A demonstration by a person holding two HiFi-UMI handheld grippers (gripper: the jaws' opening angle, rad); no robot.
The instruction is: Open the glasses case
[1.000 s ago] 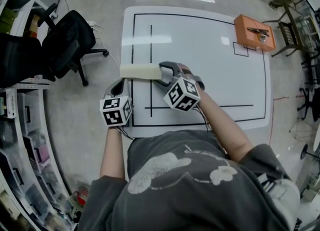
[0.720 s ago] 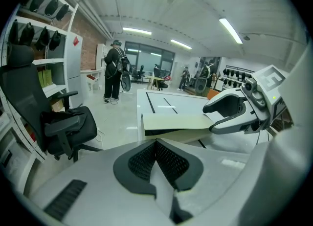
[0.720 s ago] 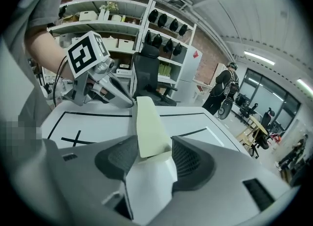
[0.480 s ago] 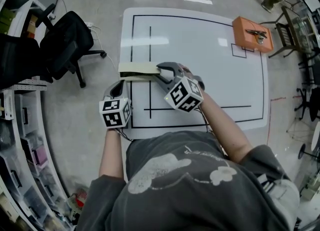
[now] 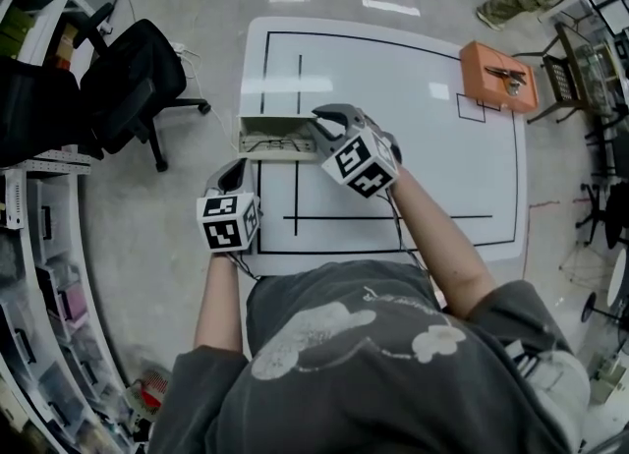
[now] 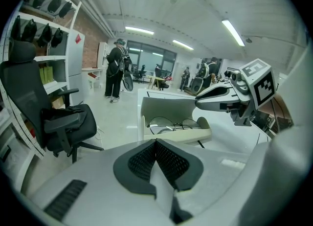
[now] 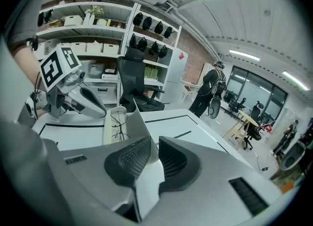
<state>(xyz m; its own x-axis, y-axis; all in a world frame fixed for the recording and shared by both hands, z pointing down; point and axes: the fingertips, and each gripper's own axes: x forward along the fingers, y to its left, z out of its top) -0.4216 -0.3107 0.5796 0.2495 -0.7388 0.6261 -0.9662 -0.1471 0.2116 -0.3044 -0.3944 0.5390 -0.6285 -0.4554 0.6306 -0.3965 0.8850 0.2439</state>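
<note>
So, the glasses case (image 5: 275, 140) stands open near the left edge of the white table (image 5: 423, 147).
My right gripper (image 5: 322, 120), jaws just closing, pinches its raised lid (image 7: 135, 122); my left gripper (image 6: 156, 142) is pressed together, empty, just short of the base holding the glasses (image 6: 171, 122).
</note>
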